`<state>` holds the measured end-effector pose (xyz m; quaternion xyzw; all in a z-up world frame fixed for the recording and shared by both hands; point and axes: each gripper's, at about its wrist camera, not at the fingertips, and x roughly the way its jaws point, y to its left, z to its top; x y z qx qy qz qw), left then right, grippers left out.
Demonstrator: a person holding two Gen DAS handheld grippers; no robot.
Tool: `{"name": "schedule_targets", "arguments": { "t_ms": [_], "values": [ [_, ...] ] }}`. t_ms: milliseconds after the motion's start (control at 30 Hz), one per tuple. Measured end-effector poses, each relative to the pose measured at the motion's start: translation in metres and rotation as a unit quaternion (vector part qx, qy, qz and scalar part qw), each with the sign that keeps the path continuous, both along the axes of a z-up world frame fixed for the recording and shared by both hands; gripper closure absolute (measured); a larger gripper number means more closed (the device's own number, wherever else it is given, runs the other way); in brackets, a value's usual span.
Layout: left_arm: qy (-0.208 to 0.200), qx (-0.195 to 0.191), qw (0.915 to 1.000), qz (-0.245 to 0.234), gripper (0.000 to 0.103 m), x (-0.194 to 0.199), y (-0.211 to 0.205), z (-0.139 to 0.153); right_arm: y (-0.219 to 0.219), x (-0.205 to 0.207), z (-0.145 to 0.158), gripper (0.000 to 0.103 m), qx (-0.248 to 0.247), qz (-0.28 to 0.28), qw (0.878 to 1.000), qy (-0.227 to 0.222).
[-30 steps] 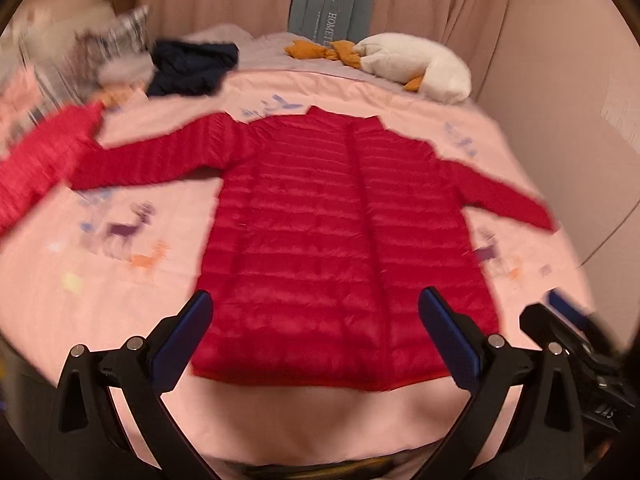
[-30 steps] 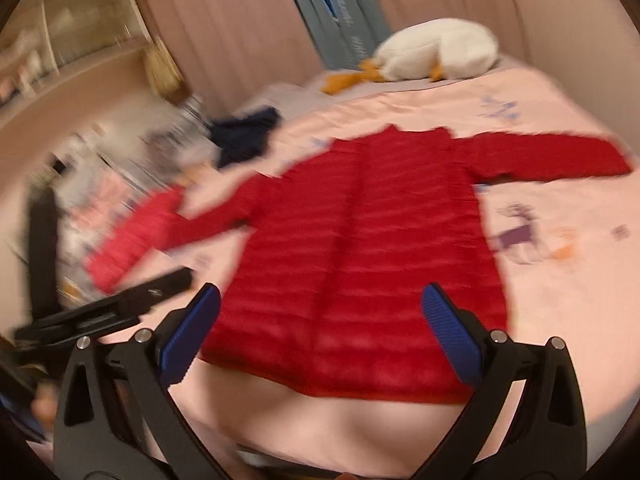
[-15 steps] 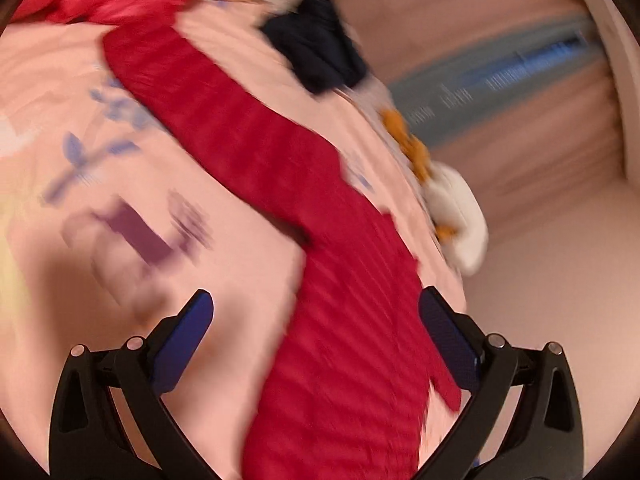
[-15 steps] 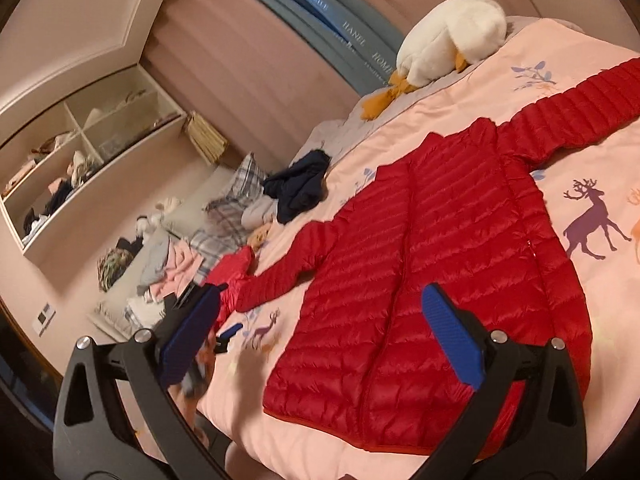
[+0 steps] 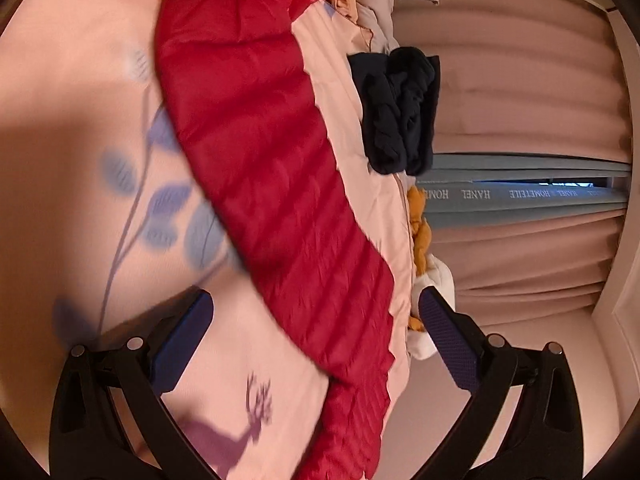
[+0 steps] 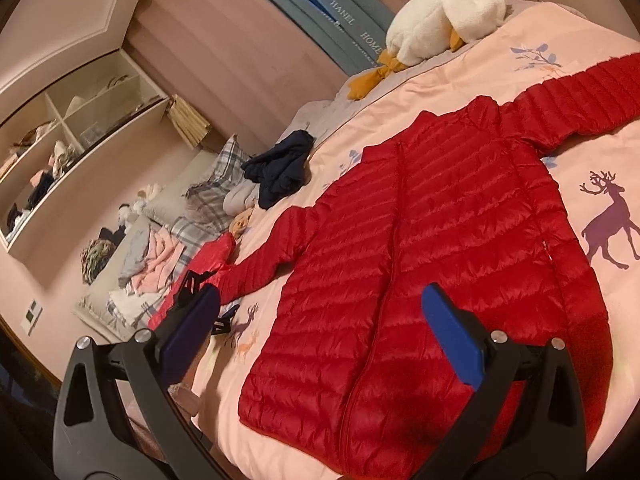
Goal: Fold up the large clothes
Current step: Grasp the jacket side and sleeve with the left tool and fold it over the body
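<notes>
Left claw (image 5: 316, 332) now over sleeve (image 5: 276, 184), seemingly; whole jacket (image 6: 436, 264) only rightward.

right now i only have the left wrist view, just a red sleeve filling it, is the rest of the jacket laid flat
Observer: Yes, the red puffer jacket lies spread flat on the pink bedspread, zipped, other sleeve out straight.
Operator: where's my right tool
Observer: The right tool hovers open above the hem, holding nothing.
Operator: anything near the collar
Observer: A white plush goose lies beyond it, clear of the jacket.
</notes>
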<state>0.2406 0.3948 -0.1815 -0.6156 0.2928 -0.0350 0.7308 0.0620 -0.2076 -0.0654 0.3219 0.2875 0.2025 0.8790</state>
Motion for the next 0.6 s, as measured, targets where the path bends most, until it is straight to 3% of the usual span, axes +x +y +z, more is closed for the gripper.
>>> {"name": "schedule_targets", "arguments": {
  "t_ms": [200,433,533,600],
  "values": [
    [0.009,0.033,0.9989,0.033,0.001,0.041,0.014,0.002,-0.004,0.013,-0.008,0.002,0.007,-0.015,1.000,0.008],
    [0.028,0.085,0.9926,0.082,0.003,0.051,0.015,0.004,0.000,0.019,-0.011,0.002,-0.021,-0.018,1.000,0.010],
    [0.048,0.104,0.9893,0.089,0.028,0.054,0.016,0.001,0.000,0.016,-0.009,0.002,-0.036,-0.018,0.999,0.001],
    [0.071,0.098,0.9884,0.091,0.064,0.053,0.021,-0.007,0.001,0.015,-0.007,0.002,-0.045,-0.018,0.999,-0.003]
  ]
}}
